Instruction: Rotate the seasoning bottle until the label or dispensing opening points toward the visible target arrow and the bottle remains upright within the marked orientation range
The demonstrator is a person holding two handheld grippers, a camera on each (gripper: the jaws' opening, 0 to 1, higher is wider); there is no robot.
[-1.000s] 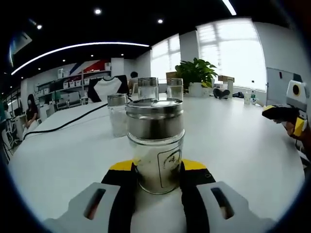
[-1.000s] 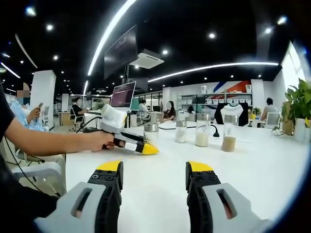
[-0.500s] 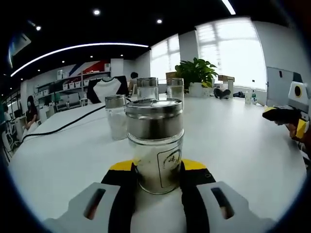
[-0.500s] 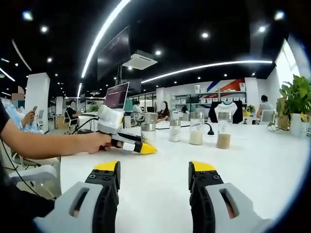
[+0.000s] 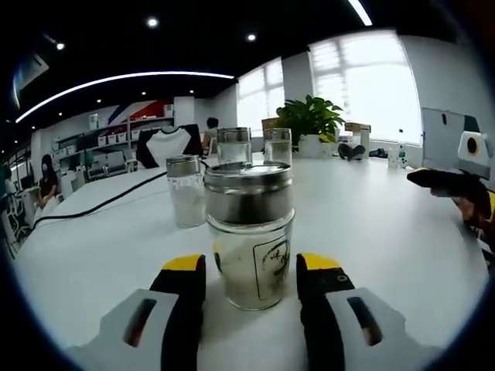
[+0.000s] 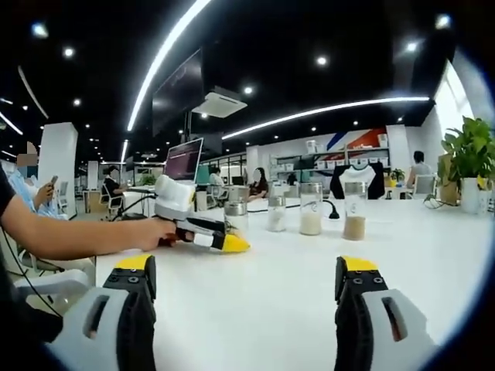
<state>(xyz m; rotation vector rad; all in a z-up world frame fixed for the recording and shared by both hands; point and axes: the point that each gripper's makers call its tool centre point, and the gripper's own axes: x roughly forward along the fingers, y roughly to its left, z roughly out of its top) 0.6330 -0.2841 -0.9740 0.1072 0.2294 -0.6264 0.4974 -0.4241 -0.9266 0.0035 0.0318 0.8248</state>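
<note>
In the left gripper view, the seasoning bottle [image 5: 250, 232] stands upright on the white worktop [image 5: 371, 224], between the jaws of the left gripper [image 5: 251, 272]. The jaws are released, with a narrow gap visible on each side of the glass. The bottle's label faces the camera. Three further jars [image 5: 186, 189] stand behind it at 11 to 12 o'clock. In the right gripper view, the right gripper [image 6: 246, 280] is spread wide over bare worktop, holding nothing.
</note>
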